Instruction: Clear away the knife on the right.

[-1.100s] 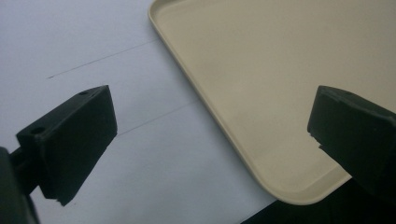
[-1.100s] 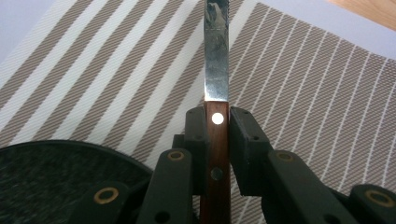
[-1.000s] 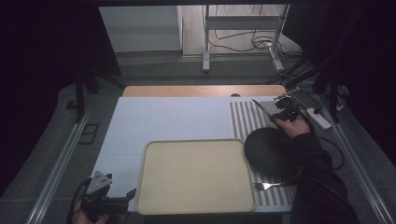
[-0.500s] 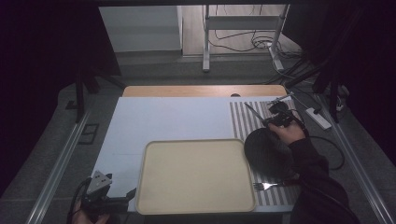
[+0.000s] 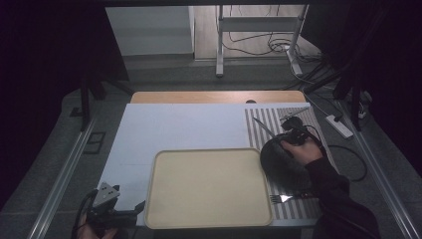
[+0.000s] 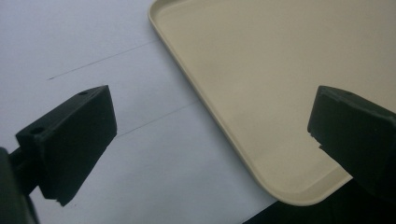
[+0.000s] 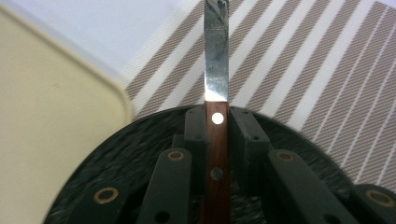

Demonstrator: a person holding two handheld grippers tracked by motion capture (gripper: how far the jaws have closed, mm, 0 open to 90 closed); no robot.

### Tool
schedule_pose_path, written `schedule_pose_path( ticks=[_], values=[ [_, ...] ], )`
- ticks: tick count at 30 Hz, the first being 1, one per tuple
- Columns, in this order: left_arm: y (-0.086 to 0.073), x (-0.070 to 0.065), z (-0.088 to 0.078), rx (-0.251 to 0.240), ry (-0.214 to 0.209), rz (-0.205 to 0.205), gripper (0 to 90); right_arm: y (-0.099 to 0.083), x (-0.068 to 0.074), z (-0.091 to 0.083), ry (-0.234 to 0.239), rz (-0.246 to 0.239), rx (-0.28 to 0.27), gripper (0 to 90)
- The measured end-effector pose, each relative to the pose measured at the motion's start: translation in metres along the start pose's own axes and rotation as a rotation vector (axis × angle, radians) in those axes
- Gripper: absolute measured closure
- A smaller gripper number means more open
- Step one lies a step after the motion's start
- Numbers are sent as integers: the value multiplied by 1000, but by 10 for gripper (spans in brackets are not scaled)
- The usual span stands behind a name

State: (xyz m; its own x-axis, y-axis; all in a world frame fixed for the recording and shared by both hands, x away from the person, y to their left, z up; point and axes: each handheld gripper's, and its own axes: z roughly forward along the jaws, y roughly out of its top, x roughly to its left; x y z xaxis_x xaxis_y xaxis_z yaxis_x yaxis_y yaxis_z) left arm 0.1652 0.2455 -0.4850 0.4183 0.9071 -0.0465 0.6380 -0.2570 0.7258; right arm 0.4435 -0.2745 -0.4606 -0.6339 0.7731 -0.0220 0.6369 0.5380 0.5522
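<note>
Clamping a knife (image 7: 216,70) by its wooden handle, the right gripper (image 5: 293,130) sits over the far rim of the black plate (image 5: 283,164), jaws narrow and pressed to both sides of the handle. In the right gripper view the steel blade sticks out past the plate's edge, above the striped placemat (image 5: 278,117) toward the table's far right corner. One knife, then, and it's off the surface, in the grip.

Containers next: one beige tray (image 5: 206,186) lies at the table's near edge, around the middle, and it carries nothing. Just right of it is the one black plate, resting on the placemat with its left rim just beside the tray; no food shows on its dark surface. One fork (image 5: 281,198) lies on the placemat at the near right corner, near the plate's near rim, tines pointing at the tray.

Over at the near left corner, the left gripper (image 5: 122,211) hovers with jaws spread wide and nothing between them; its own view looks down at the tray's rounded corner (image 6: 299,196) and the pale blue mat (image 5: 174,129).
</note>
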Motion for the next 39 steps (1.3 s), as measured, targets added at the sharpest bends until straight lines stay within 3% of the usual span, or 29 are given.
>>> schedule_pose_path(
  ticks=[23,39],
  values=[
    [0,0,0,0,3,-4,11,-27,64,-25,56,-69,-7,780],
    [0,0,0,0,7,-5,10,-38,109,-30,100,-117,3,780]
  ],
)
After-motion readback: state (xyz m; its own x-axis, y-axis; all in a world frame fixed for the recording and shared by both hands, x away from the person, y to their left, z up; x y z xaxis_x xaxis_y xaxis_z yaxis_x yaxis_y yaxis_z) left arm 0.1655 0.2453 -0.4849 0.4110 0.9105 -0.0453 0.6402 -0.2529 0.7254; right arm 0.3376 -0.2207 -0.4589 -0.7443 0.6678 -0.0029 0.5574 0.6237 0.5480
